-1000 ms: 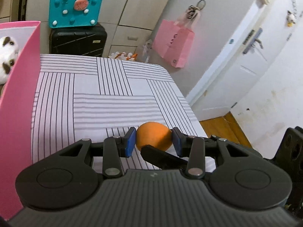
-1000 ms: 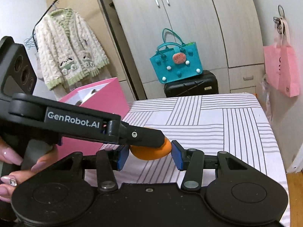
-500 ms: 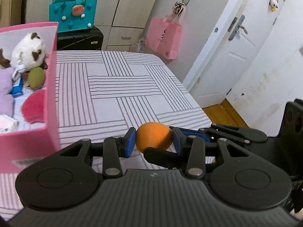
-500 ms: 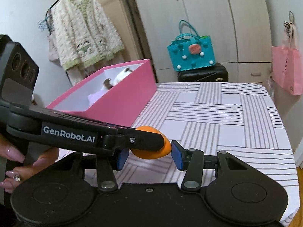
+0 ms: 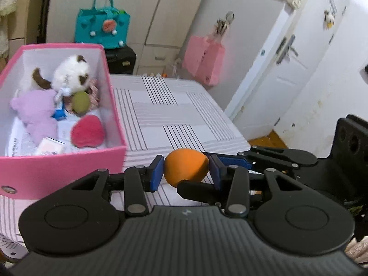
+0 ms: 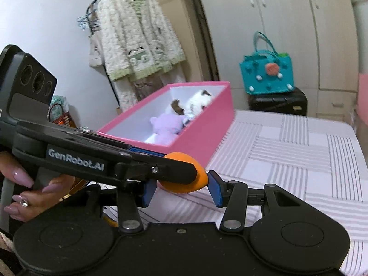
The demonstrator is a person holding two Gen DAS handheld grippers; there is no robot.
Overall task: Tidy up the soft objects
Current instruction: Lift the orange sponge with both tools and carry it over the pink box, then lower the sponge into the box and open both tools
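Striped bed (image 5: pixel 161 112): orange ball (image 5: pixel 185 167) pinched by both grippers.
Left gripper (image 5: pixel 186 172) and right gripper (image 6: pixel 178 189) each press it; pink box (image 5: pixel 62 168) lies at ten o'clock, left nearer.

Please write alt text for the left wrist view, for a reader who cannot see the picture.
The left gripper holds an orange soft ball between its blue pads above a striped tablecloth, and the right gripper's fingers close on the ball from the right. A pink box of plush toys stands at left.
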